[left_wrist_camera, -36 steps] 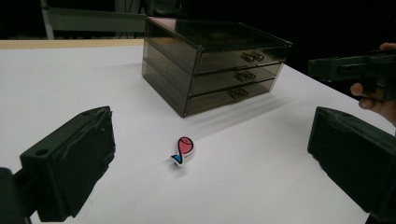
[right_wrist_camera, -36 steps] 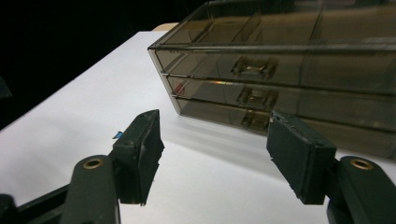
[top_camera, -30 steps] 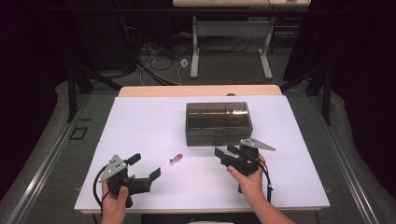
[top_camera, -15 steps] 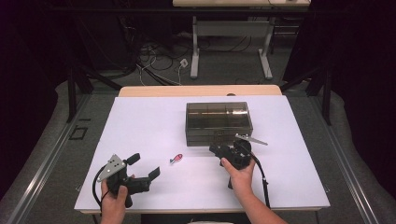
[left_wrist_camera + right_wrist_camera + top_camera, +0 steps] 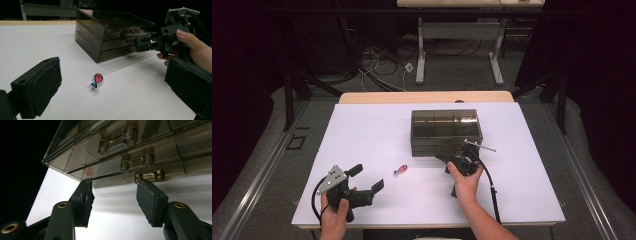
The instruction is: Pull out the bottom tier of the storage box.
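A smoky see-through drawer box [image 5: 446, 131] with three drawers stands at the middle of the white table [image 5: 362, 135]. A small pink fish-shaped piece with a blue tail [image 5: 400, 170] lies in front of it, to the left. My right gripper [image 5: 455, 159] is at the box's front [image 5: 140, 150], pointing at the drawers. Its jaws have just been closing and stand open with nothing between them [image 5: 115, 187]. The lowest drawer's handle [image 5: 150, 176] sits just beyond one jaw tip. My left gripper [image 5: 368, 177] rests open near the front left, facing the fish [image 5: 97, 80] and the box [image 5: 112, 32].
The right gripper's cable [image 5: 492, 192] trails over the table toward the front edge. A wooden strip [image 5: 427, 97] borders the far edge. Beyond it are floor cables [image 5: 382, 65] and a desk frame [image 5: 457, 40]. Bare white surface lies left of the box.
The right gripper has moved left and down toward the drawer fronts, and its jaws stand narrower. The left gripper, the fish and the box have stayed where they were.
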The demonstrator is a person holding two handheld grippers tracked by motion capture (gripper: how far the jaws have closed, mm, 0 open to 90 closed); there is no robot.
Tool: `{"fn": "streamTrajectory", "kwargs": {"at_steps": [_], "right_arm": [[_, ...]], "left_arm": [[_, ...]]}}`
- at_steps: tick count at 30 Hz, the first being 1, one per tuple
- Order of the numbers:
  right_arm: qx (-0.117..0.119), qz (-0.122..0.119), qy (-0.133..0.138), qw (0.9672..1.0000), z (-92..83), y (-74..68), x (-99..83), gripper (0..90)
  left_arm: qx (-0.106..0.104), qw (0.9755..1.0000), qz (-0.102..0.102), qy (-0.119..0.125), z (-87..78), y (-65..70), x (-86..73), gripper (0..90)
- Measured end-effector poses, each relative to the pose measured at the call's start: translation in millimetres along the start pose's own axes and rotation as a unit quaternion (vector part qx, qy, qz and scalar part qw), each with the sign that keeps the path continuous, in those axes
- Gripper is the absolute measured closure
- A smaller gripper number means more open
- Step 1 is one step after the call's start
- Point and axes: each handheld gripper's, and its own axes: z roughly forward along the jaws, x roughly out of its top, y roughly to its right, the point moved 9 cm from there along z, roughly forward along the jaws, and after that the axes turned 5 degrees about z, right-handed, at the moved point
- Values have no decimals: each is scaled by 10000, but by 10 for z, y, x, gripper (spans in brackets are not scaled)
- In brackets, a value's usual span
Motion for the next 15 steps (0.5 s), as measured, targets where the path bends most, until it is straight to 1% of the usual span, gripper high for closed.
{"fn": "streamTrajectory", "kwargs": {"at_steps": [1, 2, 3, 4, 5, 6, 7, 8, 10, 11, 12, 13, 15], "right_arm": [[42, 14, 2, 10000, 6, 3, 4, 490], [-7, 48, 47, 10000, 20, 12, 10, 491], [-22, 68, -29, 10000, 18, 16, 1, 493], [33, 97, -71, 9999, 26, 16, -4, 494], [33, 97, -71, 9999, 26, 16, -4, 494], [-6, 207, -100, 9997, 36, 25, -2, 509], [-6, 207, -100, 9997, 36, 25, -2, 509], [63, 305, -108, 9995, 53, 15, -2, 519], [53, 340, -124, 9993, 58, 20, -10, 531], [-11, 354, -188, 9992, 64, 24, -22, 532], [49, 391, -97, 9992, 84, 15, -14, 533], [32, 437, -106, 9990, 94, 16, -20, 537], [39, 419, -173, 9990, 104, 26, -36, 539]], "left_arm": [[0, 10000, 0, 0, 0, 0, 0, 7], [-5, 10000, -2, -4, 0, 1, -1, 7], [-5, 10000, -2, -4, 0, 1, -1, 7], [-3, 10000, -8, 5, -3, -2, 2, 7], [-3, 10000, -8, 5, -3, -2, 2, 7], [3, 10000, 13, -1, -6, -11, 1, 7], [3, 10000, 13, -1, -6, -11, 1, 7], [3, 10000, 19, -2, -7, -12, 0, 7], [1, 10000, -6, 12, -7, -7, 4, 7], [-2, 10000, -11, 12, -7, -6, 3, 7], [1, 10000, -3, 8, -7, -6, 2, 7], [1, 10000, 4, 7, -7, -7, 2, 7], [1, 10000, -7, 14, -9, -5, 3, 7]]}}
